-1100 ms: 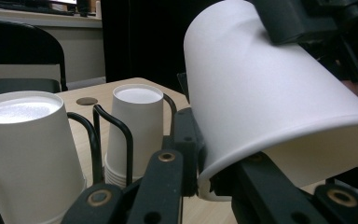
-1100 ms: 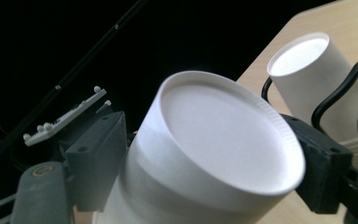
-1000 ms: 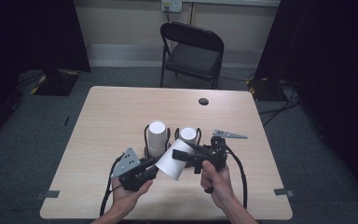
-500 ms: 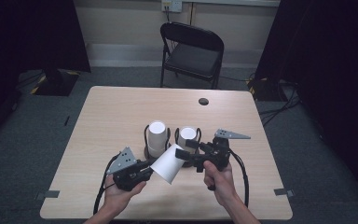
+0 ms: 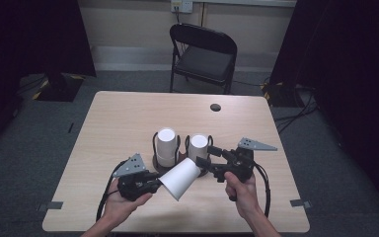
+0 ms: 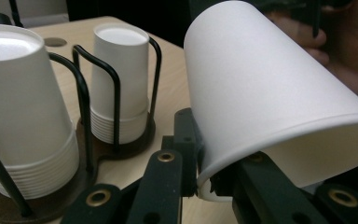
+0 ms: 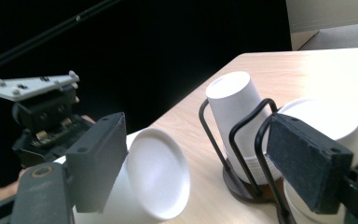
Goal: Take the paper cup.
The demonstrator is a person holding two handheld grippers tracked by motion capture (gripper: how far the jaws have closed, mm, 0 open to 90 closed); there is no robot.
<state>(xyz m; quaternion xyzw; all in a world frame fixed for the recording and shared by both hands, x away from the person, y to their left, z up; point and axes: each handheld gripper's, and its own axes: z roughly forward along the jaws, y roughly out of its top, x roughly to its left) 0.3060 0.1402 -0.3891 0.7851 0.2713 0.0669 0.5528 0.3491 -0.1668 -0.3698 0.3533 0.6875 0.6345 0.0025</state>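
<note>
- No brand, label or writing can be read on any cup, on the holder or on either tool
- A single white paper cup is held above the table near its front edge, lying tilted on its side; its closed base points toward the right tool and its open mouth toward the left tool. In the left gripper view nothing can be seen inside the part of its mouth that shows
- The left tool is closed on the rim of this cup: in the left gripper view 1 jaw sits outside the rim and the other inside the mouth, pinching the paper wall
- The right tool stands open, its jaws having just been narrowing; in the right gripper view the cup base lies just beside the left-hand pad, and I cannot tell whether it touches
- A black wire holder with 2 round bays stands mid-table, just behind the held cup
- Each bay contains a stack of upside-down white cups: the left stack and the right stack, rims nested at the bottom
- A small dark round spot lies near the far edge of the table
</note>
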